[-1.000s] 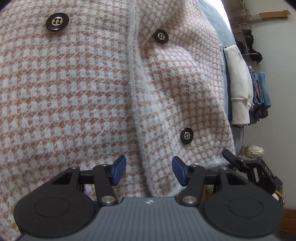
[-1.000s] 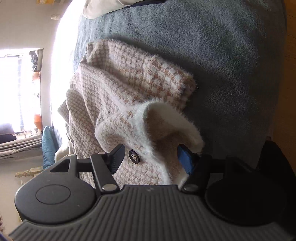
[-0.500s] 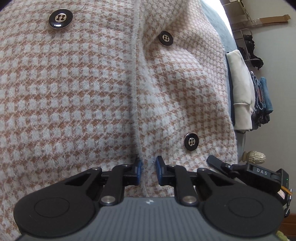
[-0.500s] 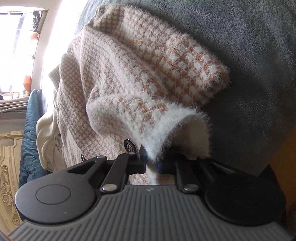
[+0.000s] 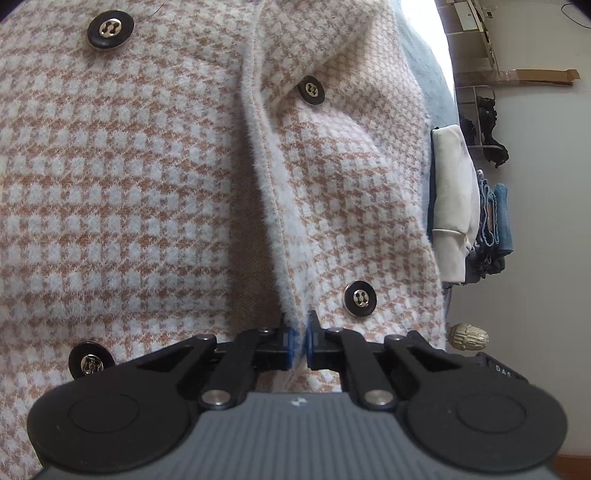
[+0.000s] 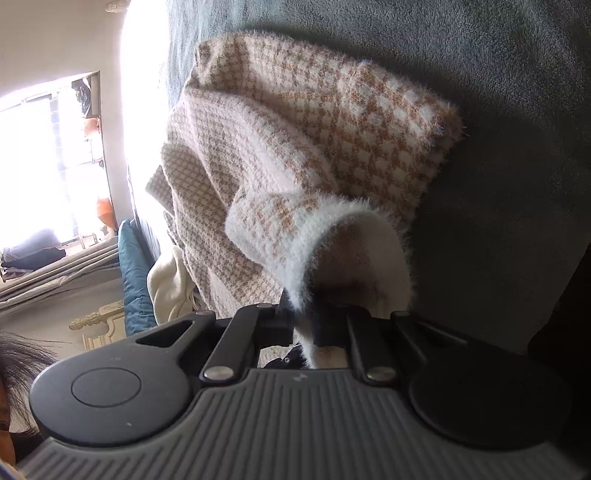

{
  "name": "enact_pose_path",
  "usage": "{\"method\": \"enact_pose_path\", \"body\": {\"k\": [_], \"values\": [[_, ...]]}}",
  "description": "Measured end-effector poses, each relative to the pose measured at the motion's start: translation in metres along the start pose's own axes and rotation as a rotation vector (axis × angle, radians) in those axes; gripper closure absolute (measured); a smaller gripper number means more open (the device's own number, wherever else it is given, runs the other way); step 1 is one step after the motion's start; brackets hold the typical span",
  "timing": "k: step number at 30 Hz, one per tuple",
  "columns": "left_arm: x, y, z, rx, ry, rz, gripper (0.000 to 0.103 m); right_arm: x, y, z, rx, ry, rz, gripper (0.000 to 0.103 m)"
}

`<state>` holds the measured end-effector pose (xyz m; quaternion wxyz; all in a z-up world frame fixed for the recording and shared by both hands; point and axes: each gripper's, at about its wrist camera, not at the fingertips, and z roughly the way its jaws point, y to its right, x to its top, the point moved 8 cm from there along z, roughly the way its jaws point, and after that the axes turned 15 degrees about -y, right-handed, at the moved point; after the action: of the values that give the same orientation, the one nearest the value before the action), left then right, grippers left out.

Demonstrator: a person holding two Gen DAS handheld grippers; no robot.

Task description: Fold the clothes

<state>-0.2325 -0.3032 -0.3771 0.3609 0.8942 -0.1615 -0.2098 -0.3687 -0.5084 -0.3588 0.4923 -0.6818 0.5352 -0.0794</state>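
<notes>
While the left gripper (image 5: 299,341) sits at the lower centre of the left wrist view, its blue-padded jaws are pinched onto the fuzzy white front edge of the cardigan (image 5: 147,177). That tan-and-white checked knit fills nearly the whole frame, spread out, with the edge running from the jaws up to the top centre. Four dark buttons show: one at the upper left (image 5: 110,29), one at the upper centre (image 5: 311,89), one right of the jaws (image 5: 360,298), and one at the lower left (image 5: 91,360), partly behind the gripper body. A strip of grey blanket (image 5: 424,66) shows past the cardigan's upper right edge. At the right of the frame, a folded cream garment (image 5: 452,199) lies against a pile of denim (image 5: 496,221). No container is in view.

Across in the right wrist view, the right gripper (image 6: 303,328) is at the lower centre, jaws closed on a white fuzzy edge of the cardigan (image 6: 295,129); the cloth curls up from the jaws in a loop with its pale inner side showing. Beyond it, the knit lies bunched on the grey blanket (image 6: 498,74), which fills the upper right. A cream cloth (image 6: 170,284) lies just left of the cardigan, beside a teal cushion (image 6: 133,269). A bright window (image 6: 48,166) takes the left side, and dark hair (image 6: 18,369) of a person shows at the lower left.
</notes>
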Motion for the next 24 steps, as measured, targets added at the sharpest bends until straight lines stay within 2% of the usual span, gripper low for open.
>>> {"method": "enact_pose_path", "body": {"k": [4, 8, 9, 10, 11, 14, 17, 18, 21, 24], "values": [[0.002, 0.005, -0.017, 0.035, 0.009, 0.029, 0.099, -0.005, -0.006, -0.001, -0.054, -0.020, -0.090, 0.096], [0.003, 0.001, -0.030, 0.099, -0.006, 0.051, 0.099, -0.011, -0.009, 0.008, -0.219, -0.051, -0.229, 0.088], [0.002, -0.003, -0.032, 0.127, -0.014, 0.056, 0.099, -0.013, -0.006, 0.011, -0.274, -0.059, -0.254, 0.085], [-0.001, -0.013, -0.031, 0.174, -0.028, 0.062, 0.099, -0.014, -0.002, 0.015, -0.331, -0.067, -0.279, 0.077], [-0.001, -0.023, -0.028, 0.221, -0.040, 0.071, 0.099, -0.017, 0.002, 0.017, -0.370, -0.077, -0.299, 0.074], [0.002, -0.045, -0.021, 0.324, -0.076, 0.102, 0.099, -0.027, 0.014, 0.019, -0.474, -0.096, -0.352, 0.073], [0.007, -0.052, -0.016, 0.371, -0.101, 0.153, 0.099, -0.029, 0.023, 0.008, -0.537, -0.080, -0.391, 0.073], [0.008, -0.051, -0.014, 0.387, -0.107, 0.177, 0.099, -0.027, 0.027, -0.001, -0.542, -0.064, -0.396, 0.073], [0.008, -0.046, -0.008, 0.447, -0.125, 0.245, 0.098, -0.013, 0.029, -0.032, -0.468, 0.021, -0.353, 0.071], [0.009, -0.045, -0.003, 0.472, -0.131, 0.247, 0.097, 0.012, 0.034, -0.051, -0.384, 0.108, -0.281, 0.066]]}}
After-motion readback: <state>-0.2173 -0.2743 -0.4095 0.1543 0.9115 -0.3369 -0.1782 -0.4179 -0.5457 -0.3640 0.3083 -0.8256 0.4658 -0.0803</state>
